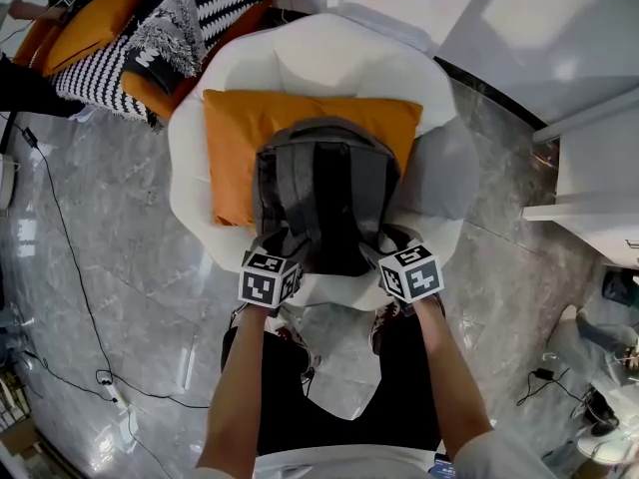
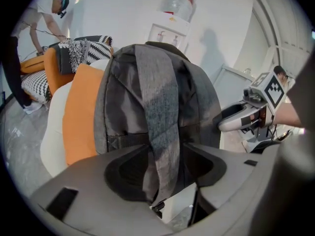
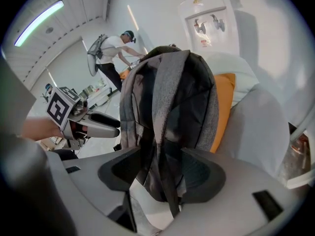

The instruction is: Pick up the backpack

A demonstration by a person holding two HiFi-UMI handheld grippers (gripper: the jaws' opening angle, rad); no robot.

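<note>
A grey and black backpack (image 1: 321, 203) stands upright on a white armchair (image 1: 439, 178), leaning on an orange cushion (image 1: 240, 138). Its shoulder straps face me. My left gripper (image 1: 283, 250) is at the lower left of the pack. In the left gripper view a grey strap (image 2: 160, 117) hangs between the jaws of the left gripper (image 2: 165, 163), which stand wide with gaps beside the strap. My right gripper (image 1: 394, 247) is at the lower right; in the right gripper view the other strap (image 3: 165, 146) runs loosely between the open jaws of the right gripper (image 3: 165, 173).
An orange sofa with striped cushions (image 1: 150, 28) stands at the back left. A cable (image 1: 70, 267) trails over the glossy grey floor. White cabinets (image 1: 589, 188) line the right. A water dispenser (image 2: 170, 31) stands behind the chair, and a person (image 2: 42, 14) bends over the sofa.
</note>
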